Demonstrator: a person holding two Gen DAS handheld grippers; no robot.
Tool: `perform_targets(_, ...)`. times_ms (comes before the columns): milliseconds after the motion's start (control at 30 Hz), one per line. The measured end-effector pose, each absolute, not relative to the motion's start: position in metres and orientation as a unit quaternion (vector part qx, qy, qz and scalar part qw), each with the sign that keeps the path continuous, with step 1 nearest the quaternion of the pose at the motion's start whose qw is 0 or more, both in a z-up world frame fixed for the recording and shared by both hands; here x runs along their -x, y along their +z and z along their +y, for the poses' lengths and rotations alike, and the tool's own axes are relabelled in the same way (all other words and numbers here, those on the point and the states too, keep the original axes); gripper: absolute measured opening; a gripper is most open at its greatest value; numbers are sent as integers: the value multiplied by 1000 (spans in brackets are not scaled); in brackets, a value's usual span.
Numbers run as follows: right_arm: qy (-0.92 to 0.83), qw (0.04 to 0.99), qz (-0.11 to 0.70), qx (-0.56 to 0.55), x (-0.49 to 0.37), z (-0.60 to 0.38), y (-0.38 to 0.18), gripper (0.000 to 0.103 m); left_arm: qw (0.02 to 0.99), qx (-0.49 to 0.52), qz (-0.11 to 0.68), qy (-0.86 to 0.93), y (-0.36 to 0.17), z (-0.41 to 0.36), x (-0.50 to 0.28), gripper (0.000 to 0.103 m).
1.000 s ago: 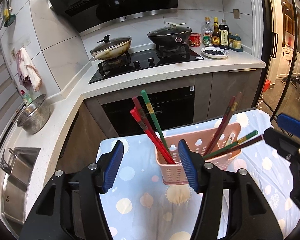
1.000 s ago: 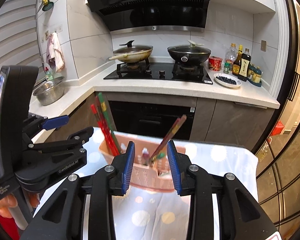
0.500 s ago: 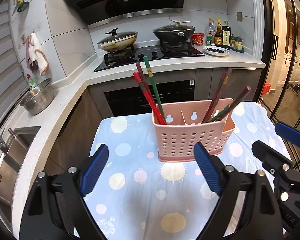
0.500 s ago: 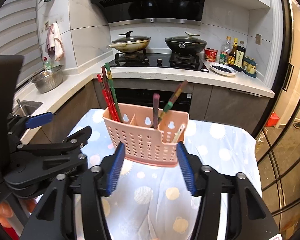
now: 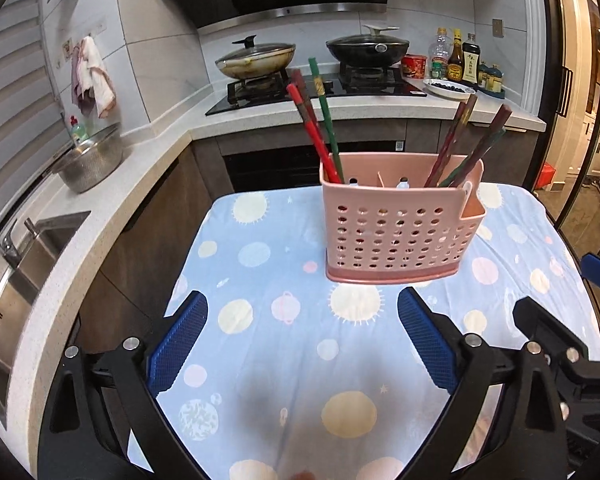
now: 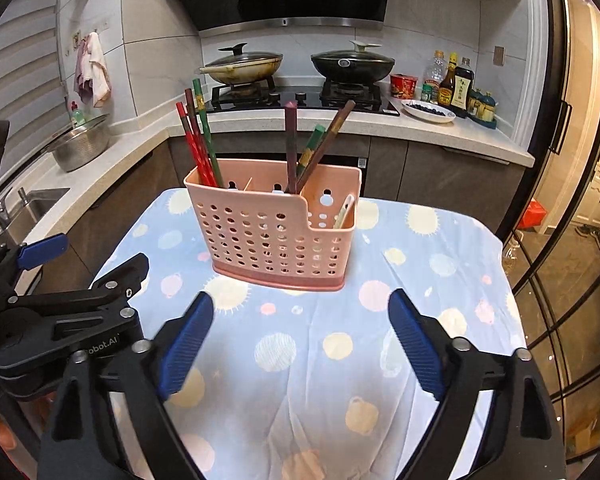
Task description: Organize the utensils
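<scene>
A pink perforated utensil holder (image 5: pixel 400 236) (image 6: pixel 276 236) stands upright on the dotted blue tablecloth (image 5: pixel 280 360). Red and green chopsticks (image 5: pixel 316 132) lean in its left compartment. Dark brown chopsticks and a green one (image 5: pixel 460 140) lean in a compartment further right. A pale utensil (image 6: pixel 346 210) sits in the low side pocket. My left gripper (image 5: pixel 300 308) hovers over the cloth short of the holder; its jaws are opening, with nothing between them. My right gripper (image 6: pixel 300 304) is beside it, also short of the holder, jaws opening and empty.
A white L-shaped counter runs behind and to the left, with a sink (image 5: pixel 12 280), a metal colander (image 5: pixel 88 160), a hob with two lidded pans (image 5: pixel 256 60) and bottles (image 5: pixel 456 60). Glass doors (image 6: pixel 560 240) stand to the right. The cloth-covered table ends close to the holder's far side.
Both grippers have drawn back and down from the holder, which was right at their fingertips a second ago. Both pairs of jaws have spread much wider. The holder and chopsticks stay put.
</scene>
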State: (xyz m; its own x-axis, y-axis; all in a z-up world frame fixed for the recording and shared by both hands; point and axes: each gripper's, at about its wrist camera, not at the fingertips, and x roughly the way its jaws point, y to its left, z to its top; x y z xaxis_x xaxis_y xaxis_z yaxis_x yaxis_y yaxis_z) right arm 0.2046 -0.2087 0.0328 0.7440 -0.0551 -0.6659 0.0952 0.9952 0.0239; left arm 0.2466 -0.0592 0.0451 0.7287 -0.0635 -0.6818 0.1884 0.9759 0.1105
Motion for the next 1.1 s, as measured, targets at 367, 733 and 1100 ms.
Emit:
perform_targets(367, -41, 934, 354, -29, -197, -211, 23, 97, 922, -72, 373, -73, 34, -54, -241, 94)
perform_targets(733, -43, 934, 353, -30, -193, -211, 24, 97, 920, -69, 382, -56, 30, -56, -239, 94)
perform_targets(1100, -49, 932, 359, -30, -190, -212, 19, 97, 923, -63, 376, -43, 29, -51, -236, 94)
